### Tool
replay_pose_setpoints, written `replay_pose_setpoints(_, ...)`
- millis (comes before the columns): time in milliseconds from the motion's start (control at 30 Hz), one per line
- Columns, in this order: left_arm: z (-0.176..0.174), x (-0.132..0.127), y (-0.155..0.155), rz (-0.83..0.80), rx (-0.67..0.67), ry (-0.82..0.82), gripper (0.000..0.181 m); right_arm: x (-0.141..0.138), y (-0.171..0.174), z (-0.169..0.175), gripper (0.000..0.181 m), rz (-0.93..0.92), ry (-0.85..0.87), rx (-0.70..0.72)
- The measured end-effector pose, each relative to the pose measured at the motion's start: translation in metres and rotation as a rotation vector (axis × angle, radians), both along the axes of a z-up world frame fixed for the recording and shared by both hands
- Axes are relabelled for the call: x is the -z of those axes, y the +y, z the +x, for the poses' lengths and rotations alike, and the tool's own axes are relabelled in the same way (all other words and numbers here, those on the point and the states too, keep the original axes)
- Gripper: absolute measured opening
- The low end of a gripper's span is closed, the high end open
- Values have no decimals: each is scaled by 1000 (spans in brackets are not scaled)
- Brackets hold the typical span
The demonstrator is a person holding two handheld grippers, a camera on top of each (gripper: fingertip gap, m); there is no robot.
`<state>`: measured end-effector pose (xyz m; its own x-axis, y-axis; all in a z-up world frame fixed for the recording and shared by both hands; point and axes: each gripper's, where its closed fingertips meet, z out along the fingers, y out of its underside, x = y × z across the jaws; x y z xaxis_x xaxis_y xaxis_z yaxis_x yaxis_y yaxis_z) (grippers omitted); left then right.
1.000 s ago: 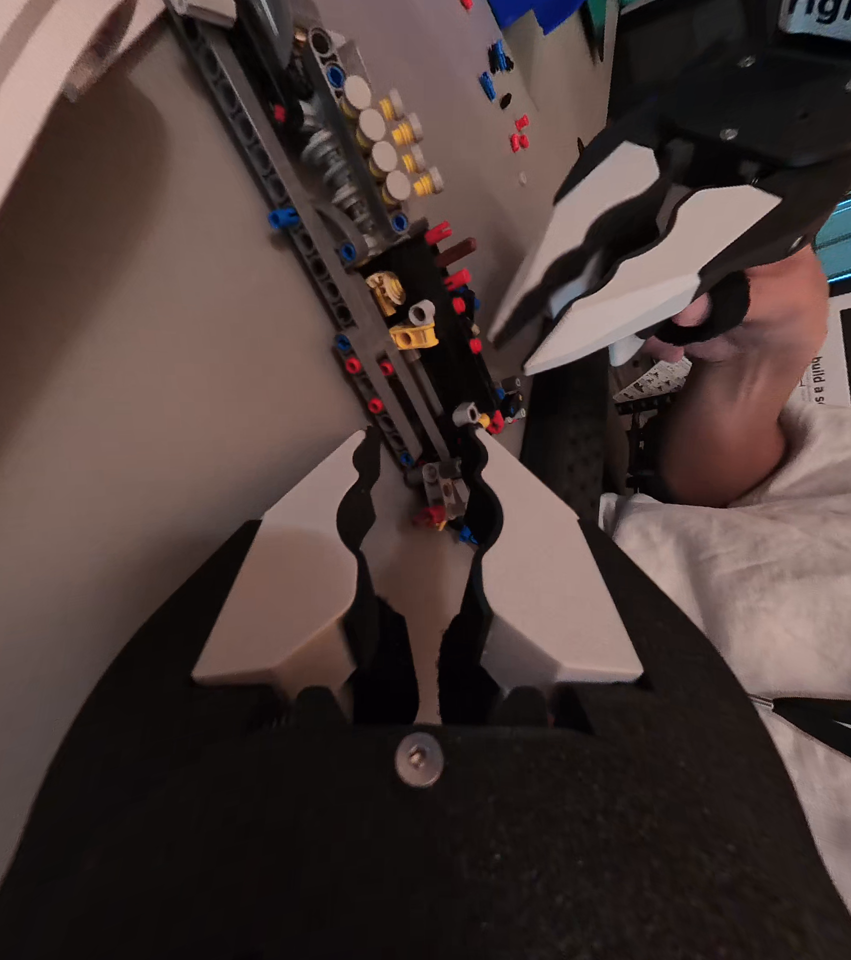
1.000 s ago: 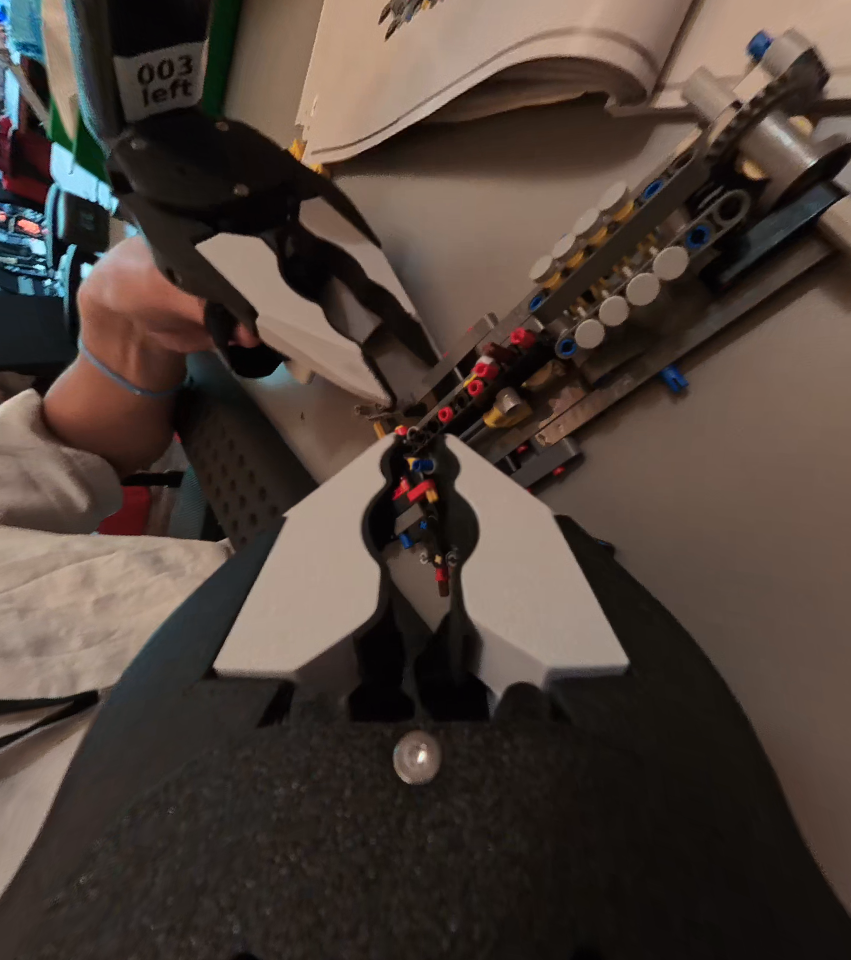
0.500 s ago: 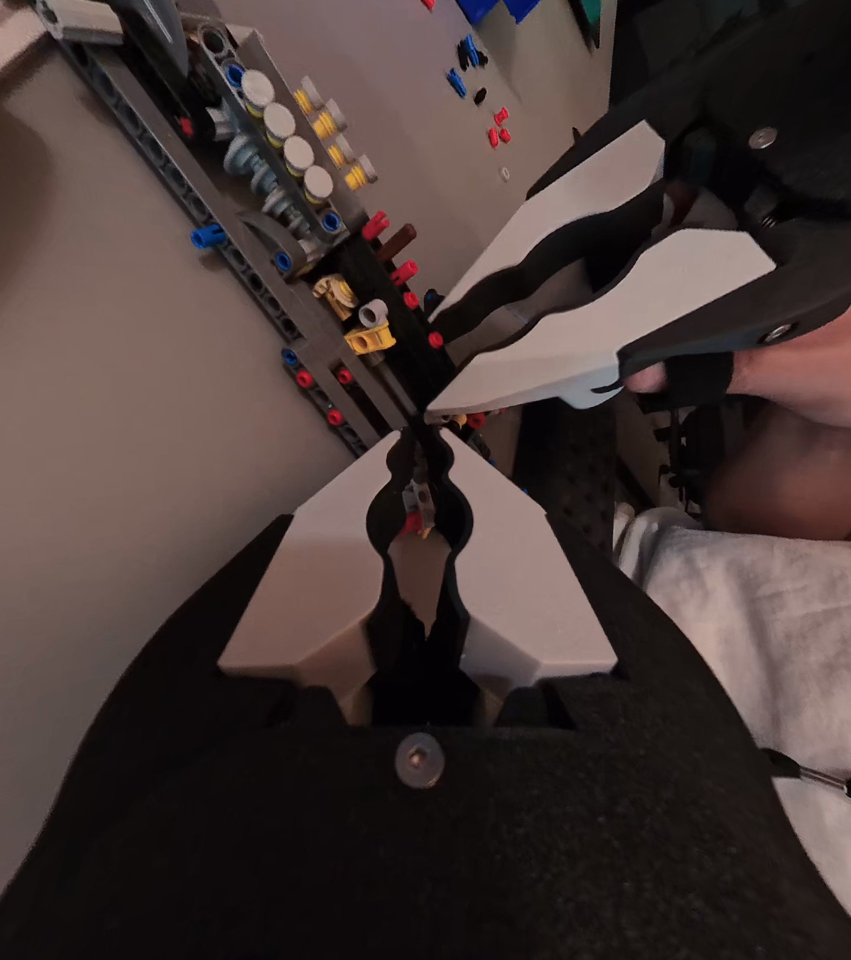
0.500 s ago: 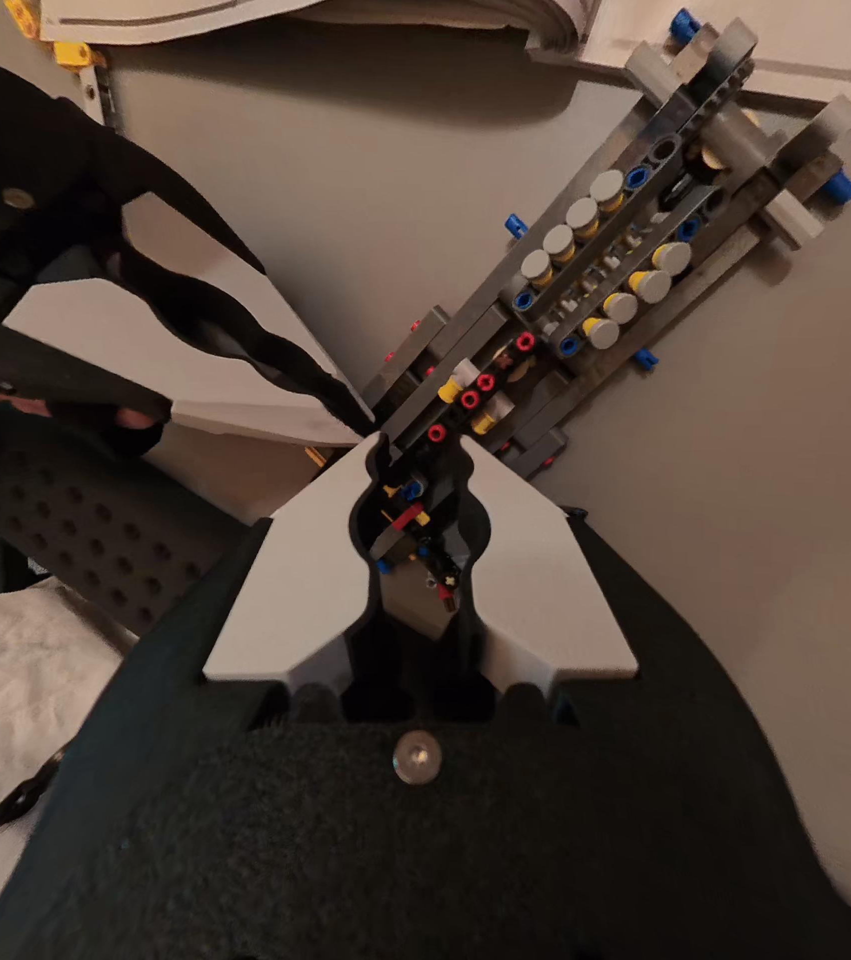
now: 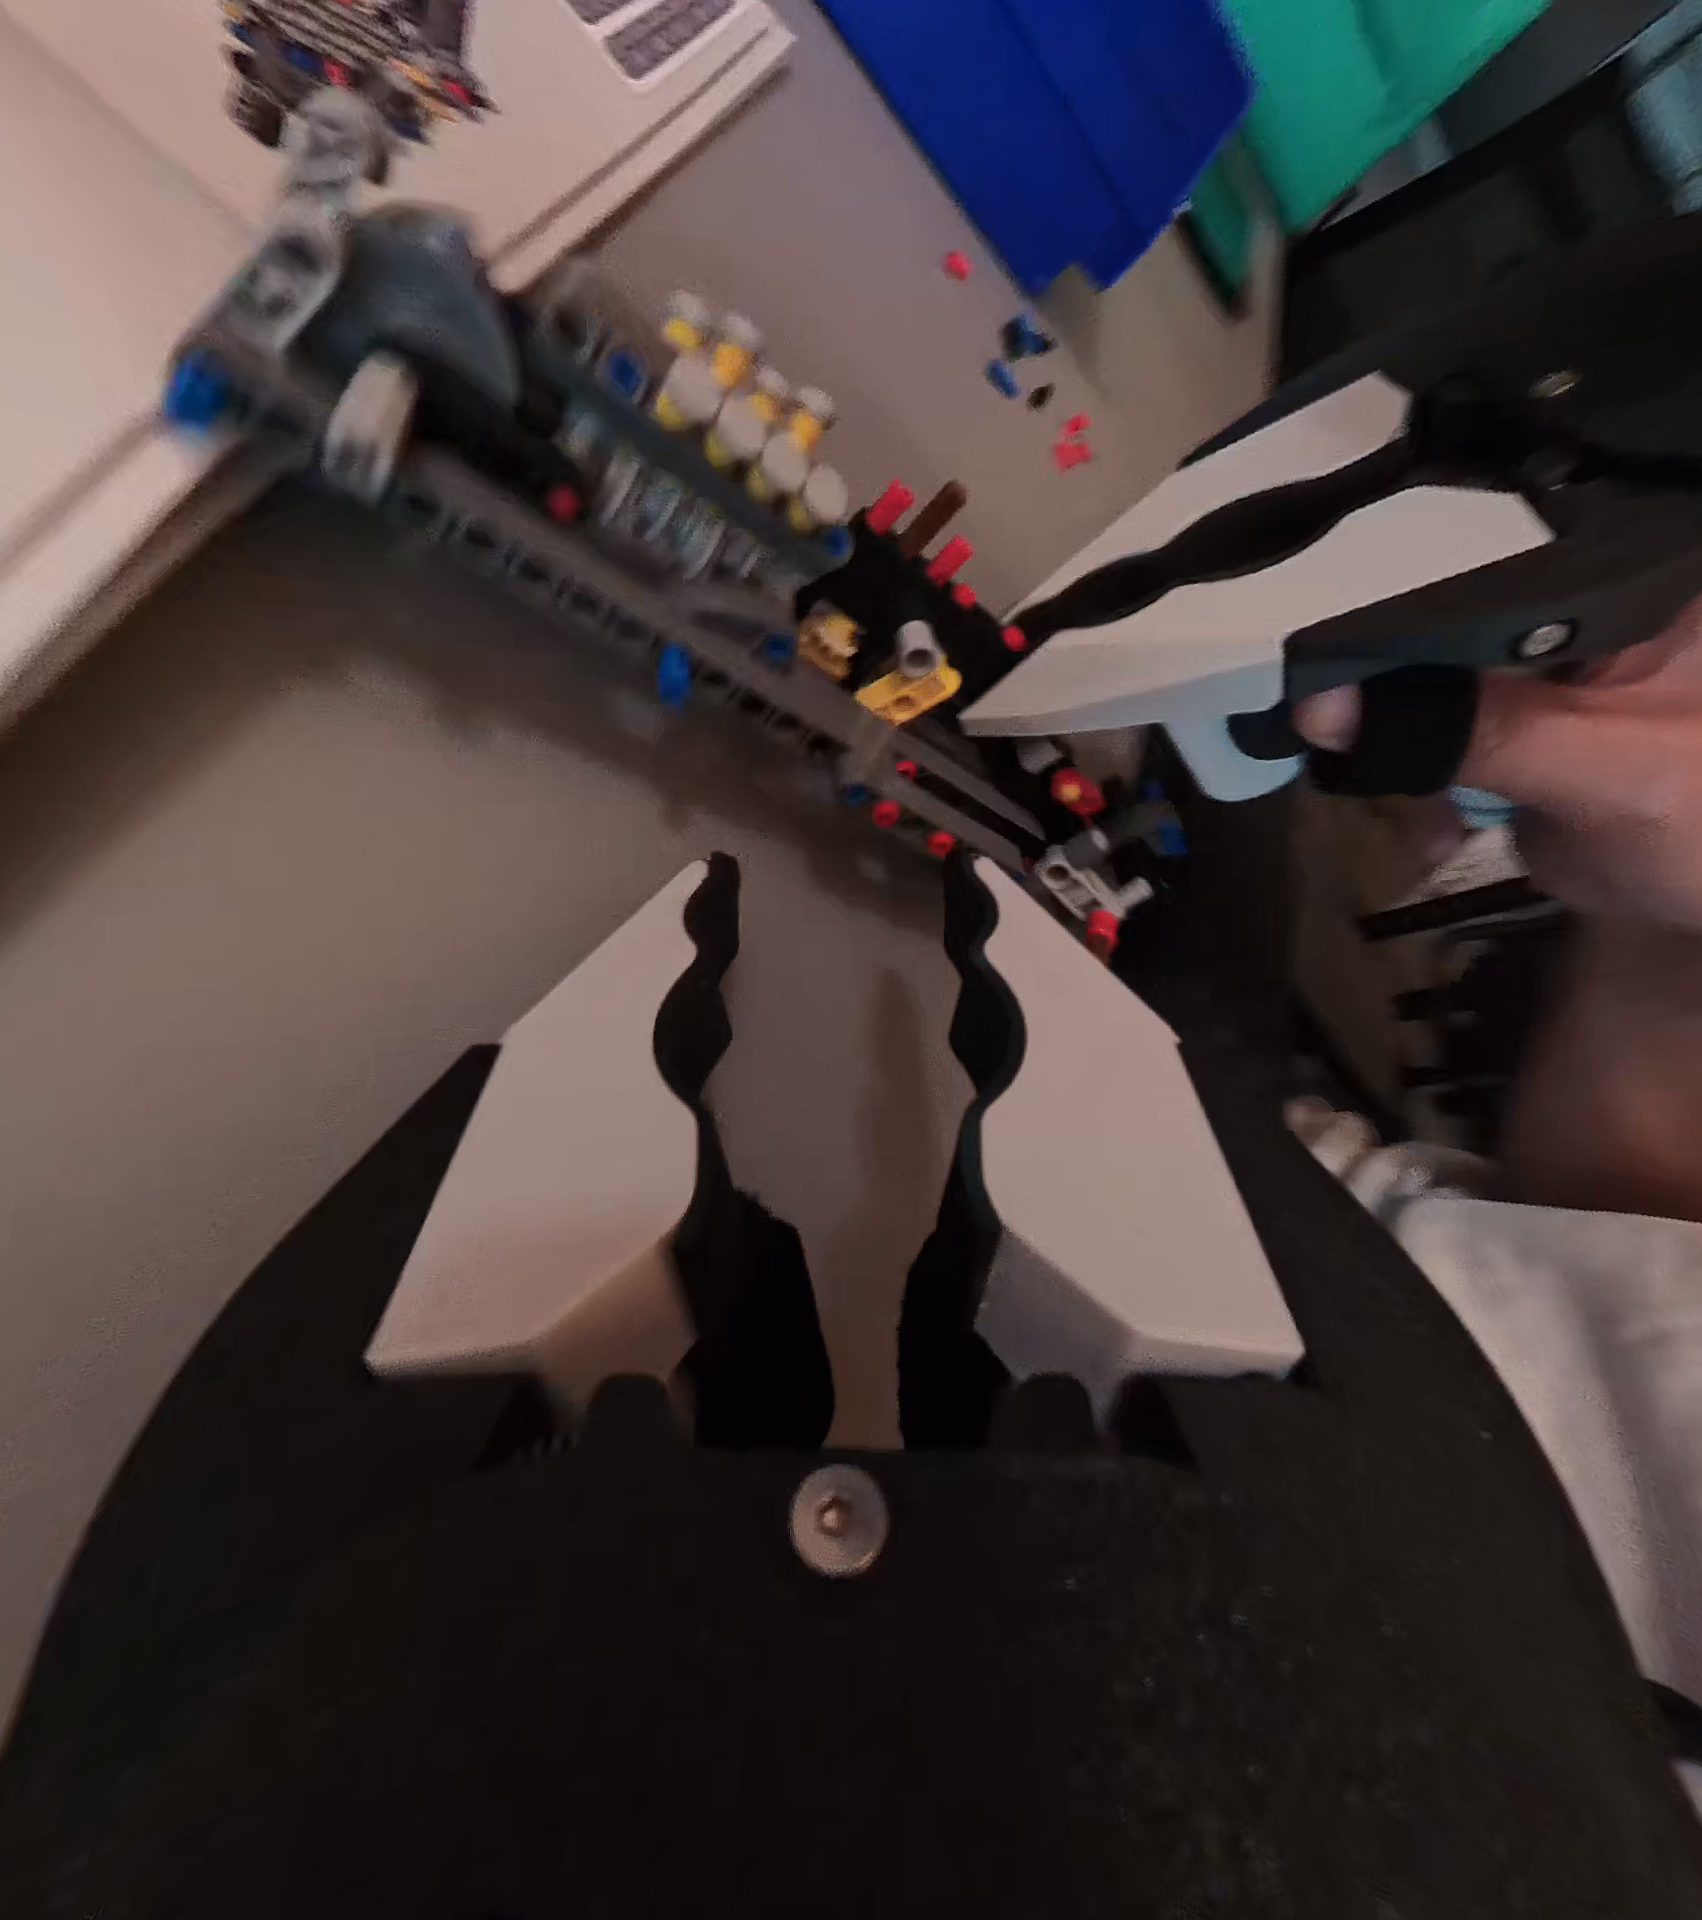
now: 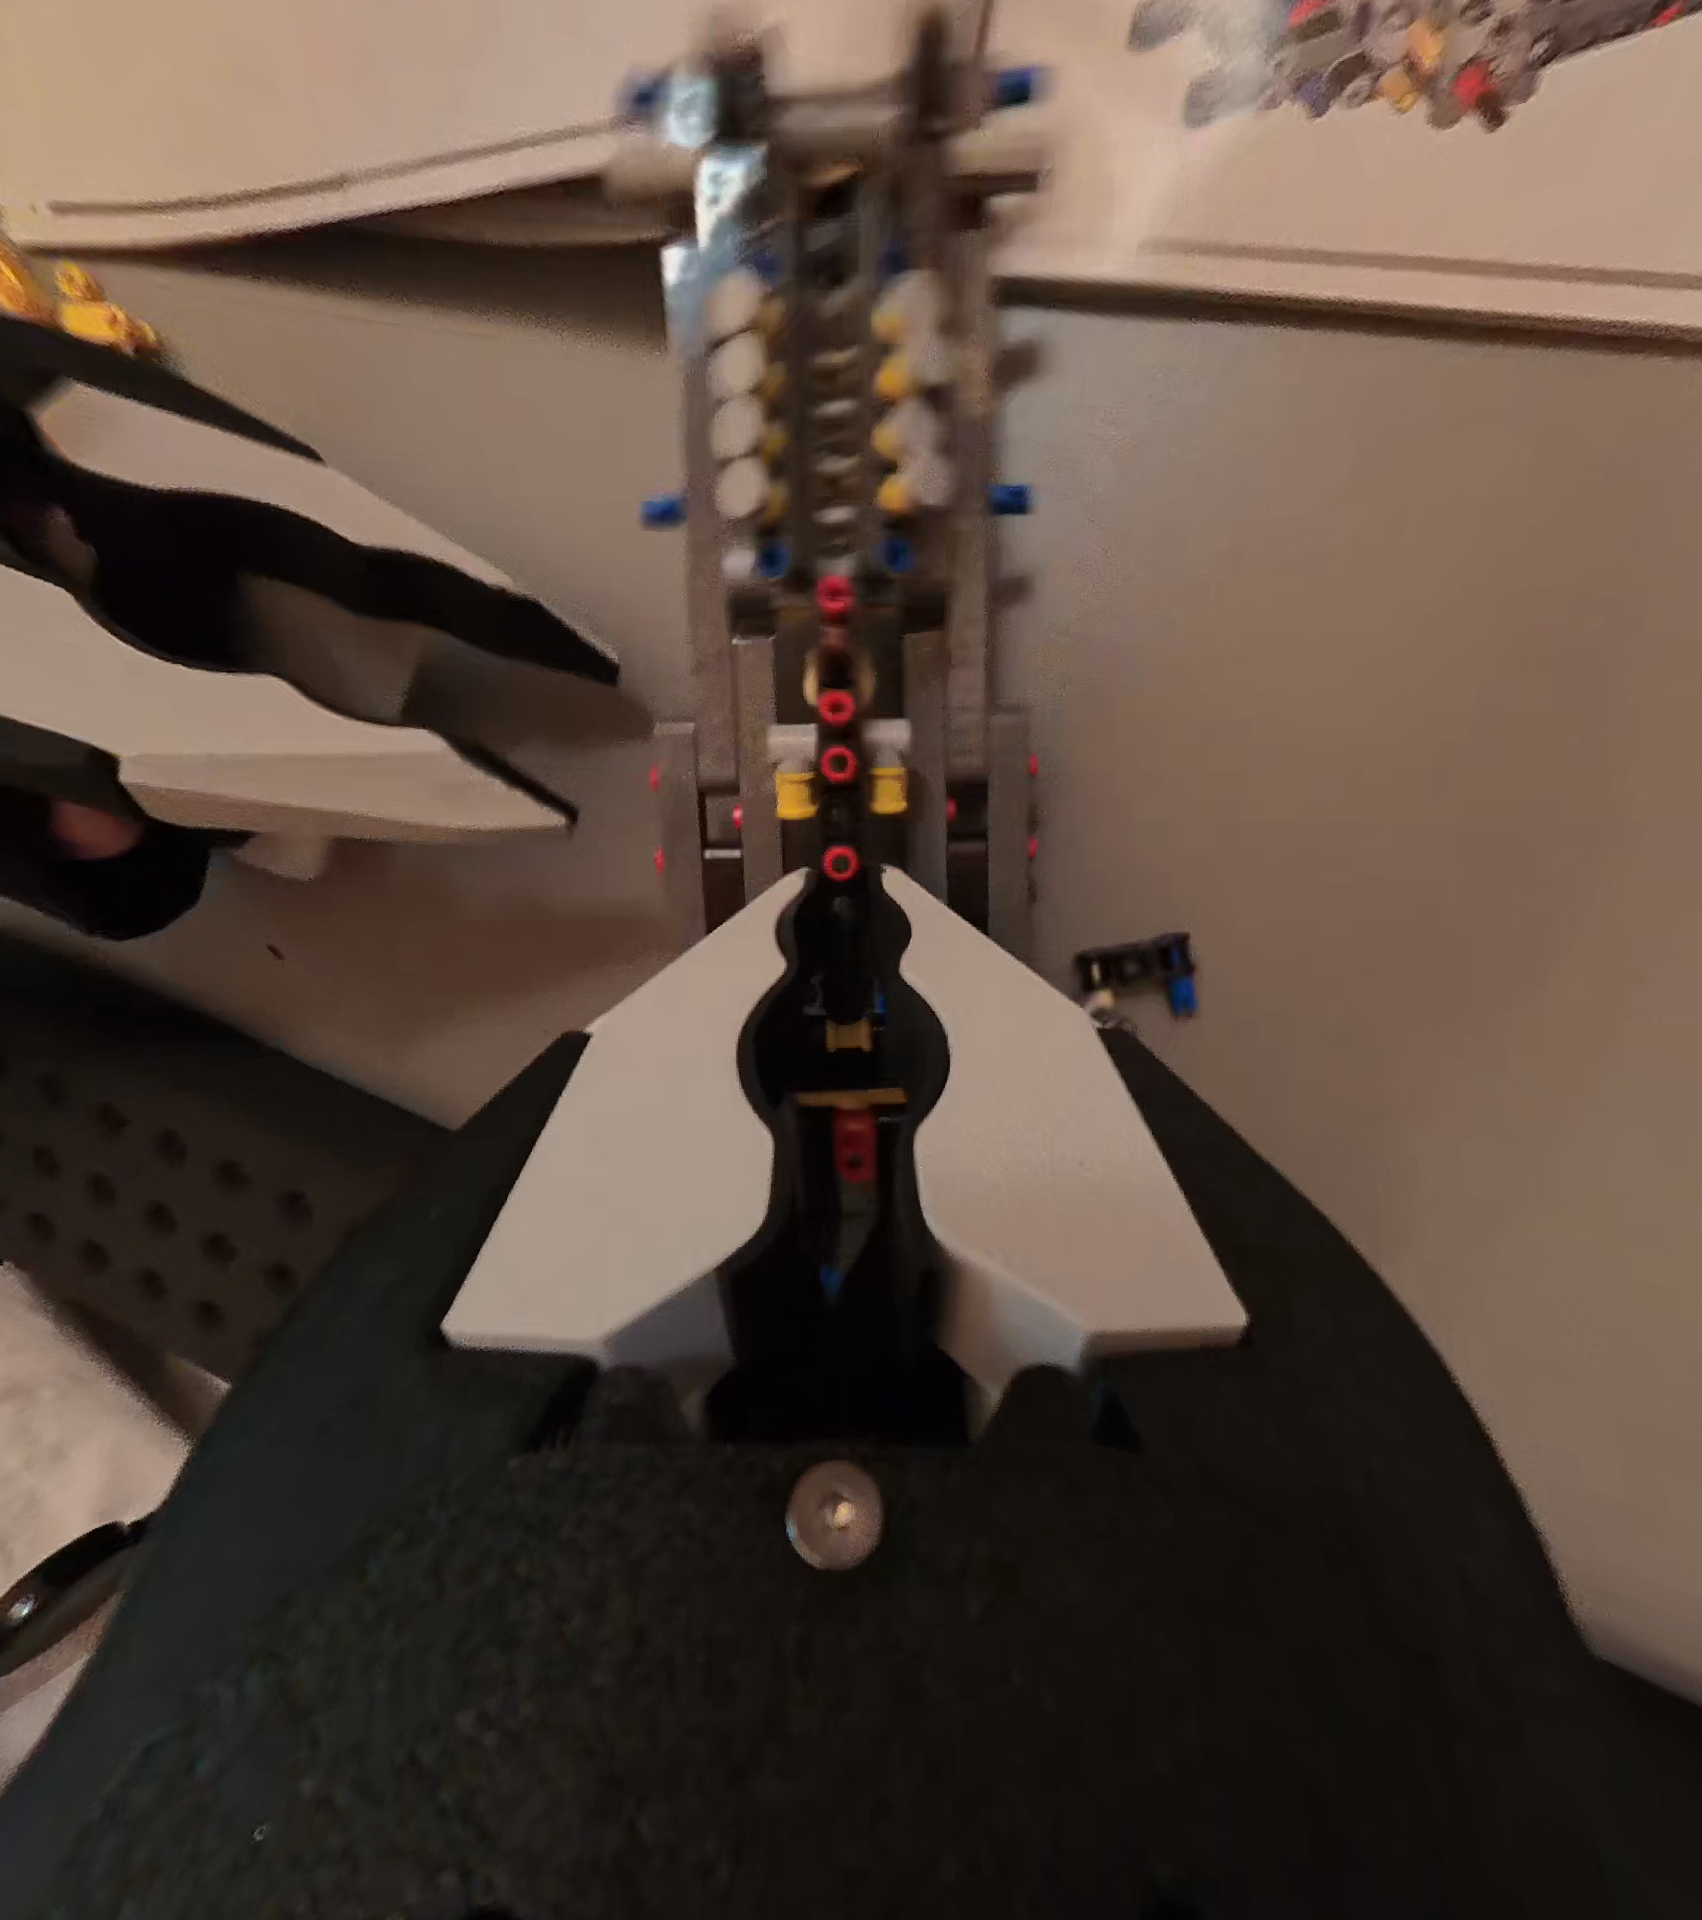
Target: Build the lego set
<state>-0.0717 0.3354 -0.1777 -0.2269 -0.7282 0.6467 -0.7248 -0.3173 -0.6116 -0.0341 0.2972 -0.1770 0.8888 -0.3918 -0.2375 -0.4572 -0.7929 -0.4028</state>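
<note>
The lego model (image 6: 831, 582), a long grey frame studded with red, yellow and blue pieces, lies on the beige table (image 6: 1398, 727). The left gripper (image 5: 831, 873) hovers just beside its near end, jaws apart and empty. The right gripper (image 6: 842, 883), level and pointing along the frame, is clamped on that end.

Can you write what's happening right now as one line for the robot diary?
right gripper: shut on lego model near end | left gripper: open, empty, beside model | model on table
</note>
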Motion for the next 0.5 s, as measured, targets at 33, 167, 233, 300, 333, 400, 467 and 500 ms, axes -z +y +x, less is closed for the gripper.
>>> replay_pose_setpoints(33, 0, -6, -7, -68, 13, -10, 39, -5, -1, 2, 6, 21, -11, 1)
replay_pose_setpoints(167, 4, -33, -29, -239, 61, -82, 41, -31, 4, 0, 6, 152, -1, 14)
replay_pose_setpoints(233, 6, -45, -37, -299, 64, -120, 41, -44, 10, 1, 6, 240, -20, 9)
replay_pose_setpoints(300, 12, -59, -37, -367, 35, -168, 40, -55, 17, 0, 6, 309, -34, 1)
replay_pose_setpoints(333, 15, -63, -36, -393, 15, -179, 40, -59, 21, -1, 6, 343, -45, -3)
replay_pose_setpoints(400, 20, -67, -30, -434, -26, -194, 27, -66, 28, -3, 6, 400, -52, -22)
replay_pose_setpoints(467, 23, -74, -23, -501, -56, -214, 20, -75, 38, -5, 6, 460, -58, -48)
replay_pose_setpoints(500, 25, -77, -19, -531, -74, -224, 18, -78, 43, -6, 6, 489, -65, -62)
